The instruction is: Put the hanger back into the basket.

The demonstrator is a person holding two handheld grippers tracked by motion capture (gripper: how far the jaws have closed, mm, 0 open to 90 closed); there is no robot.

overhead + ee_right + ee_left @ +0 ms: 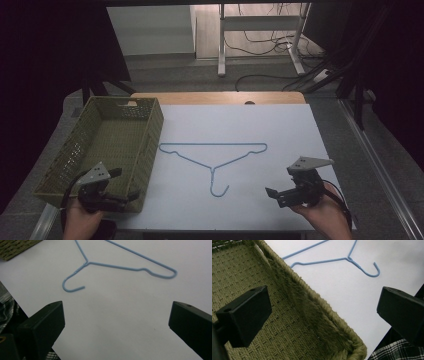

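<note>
A light blue wire hanger [212,144] lies flat on the white sheet [280,130] in the middle of the table, its hook pointing toward the near edge. My left gripper [125,196] hovers open over the near right corner of the olive woven basket [150,145]. In the left gripper view, the left gripper [324,305] has its jaws wide apart astride the basket [319,302] rim, with the hanger [348,258] beyond. My right gripper [274,195] is open near the front right of the sheet. From the right gripper [117,320], the hanger [87,262] lies ahead, untouched.
The basket's inside holds nothing. A wooden table edge [220,97] shows behind the sheet. Farther back stand a white desk frame [221,40] and loose cables [270,42] on the floor. Plaid cloth [392,352] shows at the near table edge.
</note>
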